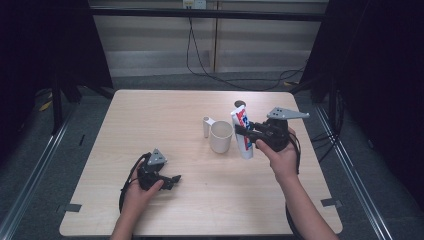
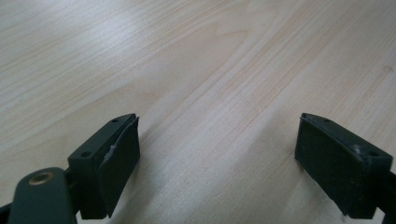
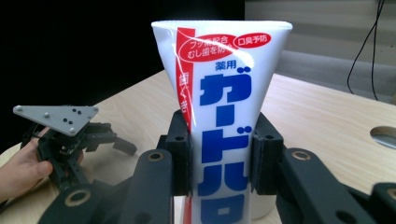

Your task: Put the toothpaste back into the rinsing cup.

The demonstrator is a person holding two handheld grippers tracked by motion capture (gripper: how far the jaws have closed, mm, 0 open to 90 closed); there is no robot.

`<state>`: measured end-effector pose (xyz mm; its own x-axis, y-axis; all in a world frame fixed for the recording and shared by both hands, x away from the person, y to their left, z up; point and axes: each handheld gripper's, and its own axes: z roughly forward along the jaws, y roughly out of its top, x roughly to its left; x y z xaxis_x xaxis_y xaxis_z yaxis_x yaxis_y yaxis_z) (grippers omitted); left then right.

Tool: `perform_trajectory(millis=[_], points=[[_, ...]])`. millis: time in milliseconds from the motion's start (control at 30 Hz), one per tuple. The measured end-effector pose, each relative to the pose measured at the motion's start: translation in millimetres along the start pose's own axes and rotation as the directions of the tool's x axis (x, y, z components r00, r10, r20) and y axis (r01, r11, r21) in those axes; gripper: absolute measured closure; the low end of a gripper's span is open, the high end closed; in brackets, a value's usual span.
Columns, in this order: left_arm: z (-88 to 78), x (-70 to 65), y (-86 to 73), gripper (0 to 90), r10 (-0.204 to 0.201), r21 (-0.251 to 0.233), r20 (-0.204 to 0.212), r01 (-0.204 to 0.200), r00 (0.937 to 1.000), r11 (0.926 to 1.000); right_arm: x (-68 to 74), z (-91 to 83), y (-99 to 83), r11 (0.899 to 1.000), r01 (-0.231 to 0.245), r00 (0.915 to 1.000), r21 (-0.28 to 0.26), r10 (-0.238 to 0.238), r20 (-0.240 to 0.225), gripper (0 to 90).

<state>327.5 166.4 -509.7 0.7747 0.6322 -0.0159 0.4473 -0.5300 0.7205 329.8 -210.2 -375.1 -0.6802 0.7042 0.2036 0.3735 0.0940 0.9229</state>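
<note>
The right gripper (image 1: 245, 132) is clamped on a toothpaste tube (image 1: 243, 132), one jaw on each side of its body. In the right gripper view the tube (image 3: 224, 121) stands upright between the jaws, flat crimped end up and blue lettering facing the camera. In the high view it sits just at 3 o'clock of a white cup (image 1: 221, 136), near the middle of the surface (image 1: 165, 115), with its lower end close to the surface; whether it rests there or is lifted slightly I cannot tell. A small white cylinder (image 1: 206, 126) stands at the cup's 10 o'clock, touching or nearly so.

The left gripper (image 1: 172, 181) rests low toward 7 o'clock of the surface, well apart from the cup and tube. Its jaws are spread wide with nothing between them; its own view shows bare wood grain (image 2: 196, 70) ahead. The right gripper view also catches it farther off (image 3: 100, 135) at the left, held in a hand (image 3: 21, 170).

Judging from this, the grasp is done: the tube is secured and upright beside the cup. What seems left is the placing itself, most likely lifting the tube over the rim and lowering it into the cup, then letting go. The left gripper has no evident part so far.
</note>
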Motion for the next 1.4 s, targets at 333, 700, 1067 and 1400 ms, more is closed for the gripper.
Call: perform_trajectory(millis=[333, 700, 1067, 1400], points=[[0.0, 0.0, 0.0, 14.0, 0.000, 0.000, 0.000, 0.000, 1.0000, 1.0000, -1.9, 8.0, 4.9, 0.999, 0.010, 0.9997, -0.043, -0.009, 0.023, 66.7], [0.0, 0.0, 0.0, 14.0, 0.000, 0.000, 0.000, 0.000, 1.0000, 1.0000, -3.9, 17.1, 10.2, 0.996, 0.001, 0.9997, -0.088, 0.001, 0.025, 66.6], [0.1, -0.1, 0.0, 14.0, -0.001, 0.000, 0.002, 0.001, 1.0000, 1.0000, -4.2, 24.9, 16.2, 0.992, 0.001, 0.9988, -0.129, 0.005, 0.049, 66.4], [0.0, 0.0, 0.0, 14.0, -0.001, 0.001, 0.003, 0.001, 1.0000, 1.0000, -11.0, 37.4, 17.0, 0.987, -0.009, 0.9988, -0.158, 0.017, 0.047, 66.4]])
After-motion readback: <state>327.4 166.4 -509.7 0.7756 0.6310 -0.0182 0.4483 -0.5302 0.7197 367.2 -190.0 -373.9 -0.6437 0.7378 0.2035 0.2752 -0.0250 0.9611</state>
